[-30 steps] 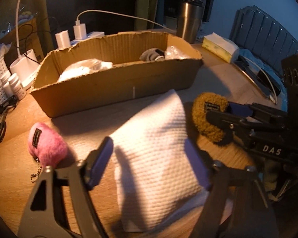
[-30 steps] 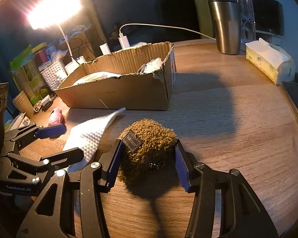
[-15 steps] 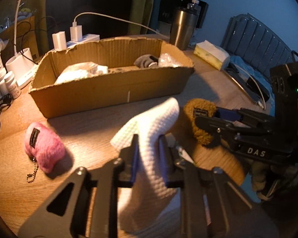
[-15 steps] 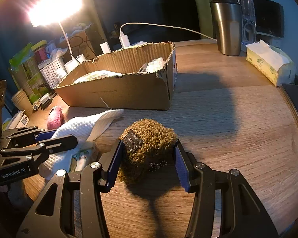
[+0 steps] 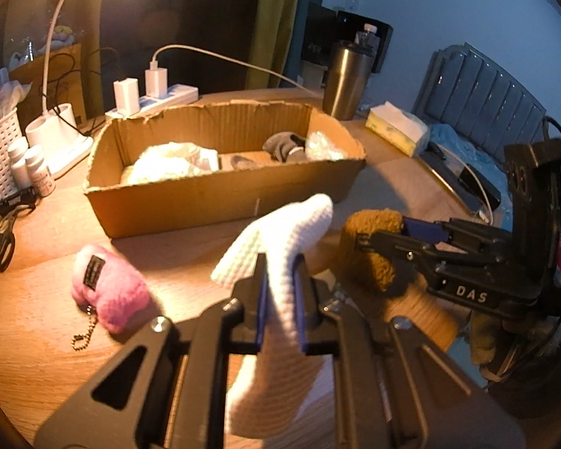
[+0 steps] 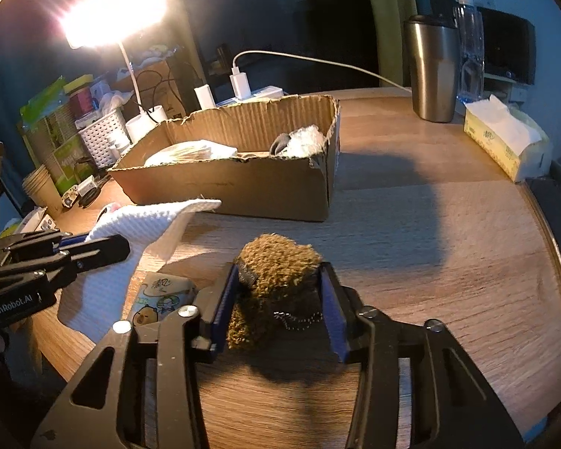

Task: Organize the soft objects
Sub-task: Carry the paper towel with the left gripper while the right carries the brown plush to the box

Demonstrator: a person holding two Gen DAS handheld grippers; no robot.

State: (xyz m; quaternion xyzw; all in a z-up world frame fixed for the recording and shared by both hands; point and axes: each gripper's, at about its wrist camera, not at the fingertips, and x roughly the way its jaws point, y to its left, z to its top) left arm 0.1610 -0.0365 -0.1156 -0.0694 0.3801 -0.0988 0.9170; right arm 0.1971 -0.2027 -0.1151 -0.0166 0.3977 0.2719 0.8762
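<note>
The left gripper (image 5: 280, 292) is pinched tight on a white waffle-weave cloth (image 5: 280, 247), its blue pads pressing the fabric from both sides so that the top of the cloth stands up in a peak above the wooden table (image 6: 430, 232) while its lower part hangs down between the arms. The right gripper (image 6: 280, 299) has its fingers narrowed around a brown fuzzy plush keychain (image 6: 276, 262), both pads against its sides (a small ball chain dangles at the front); whether the plush sits on the table or is raised just off it cannot be told. A pink fuzzy plush keychain (image 5: 108, 292) lies on the table to the left of the cloth, well apart from both grippers. Behind them sits an open cardboard box (image 5: 220, 194) that already holds a pale bundle and a grey item. A cartoon-printed card (image 6: 161, 299) lies flat beside the brown plush, partly under the cloth's hanging edge.
</note>
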